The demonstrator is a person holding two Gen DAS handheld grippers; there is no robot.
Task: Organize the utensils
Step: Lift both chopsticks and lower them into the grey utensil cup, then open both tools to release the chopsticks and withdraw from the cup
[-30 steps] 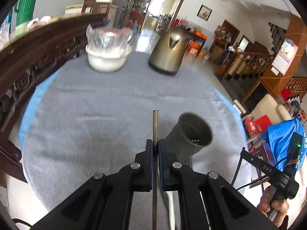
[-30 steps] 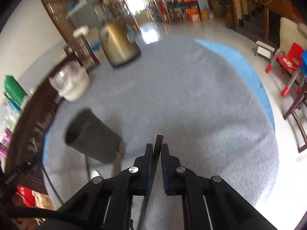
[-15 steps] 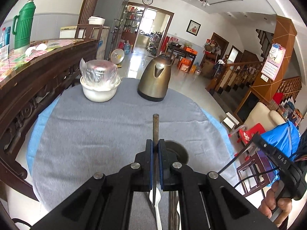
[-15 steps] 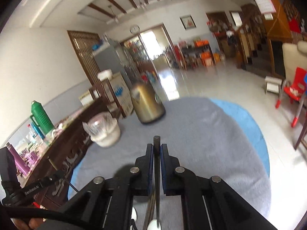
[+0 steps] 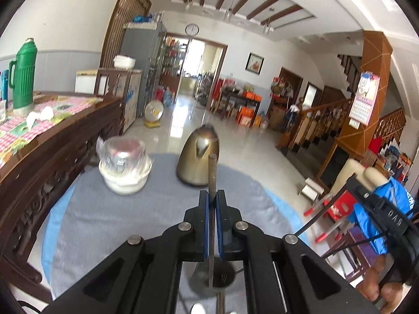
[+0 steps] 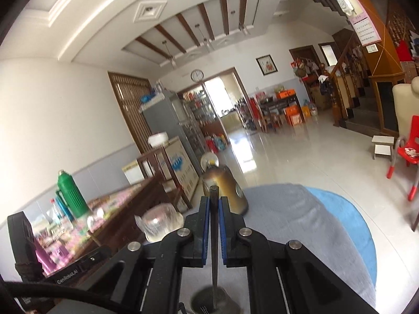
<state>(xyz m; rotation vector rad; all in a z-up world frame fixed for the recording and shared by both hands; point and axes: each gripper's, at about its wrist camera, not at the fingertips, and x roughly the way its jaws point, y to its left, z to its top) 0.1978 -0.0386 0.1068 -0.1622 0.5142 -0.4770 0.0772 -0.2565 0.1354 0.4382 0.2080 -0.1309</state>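
My left gripper (image 5: pixel 212 196) is shut on a thin dark-handled utensil (image 5: pixel 212 167) that stands upright. Its lower end hangs over the mouth of a dark cup (image 5: pixel 199 285), which stands on the grey cloth below the fingers. Fork tines (image 5: pixel 224 277) show inside the cup. My right gripper (image 6: pixel 214 201) is shut on a dark tapered utensil (image 6: pixel 214 193), also upright. Its thin tip points down into the same cup (image 6: pixel 225 304). The other hand-held gripper (image 5: pixel 387 222) shows at the right of the left wrist view, gripped by a hand (image 5: pixel 377 290).
The round table (image 5: pixel 86 225) has a grey cloth over a blue one. A brass-coloured kettle (image 5: pixel 199 157) and a white bowl (image 5: pixel 123 183) with a plastic-wrapped top stand at its far side. A dark wooden sideboard (image 5: pixel 52 151) runs along the left. Red chairs (image 6: pixel 408 154) stand to the right.
Both grippers have risen and tipped up toward level, each still holding its utensil. The cup has slid from beside the fingers to beneath them in both views.
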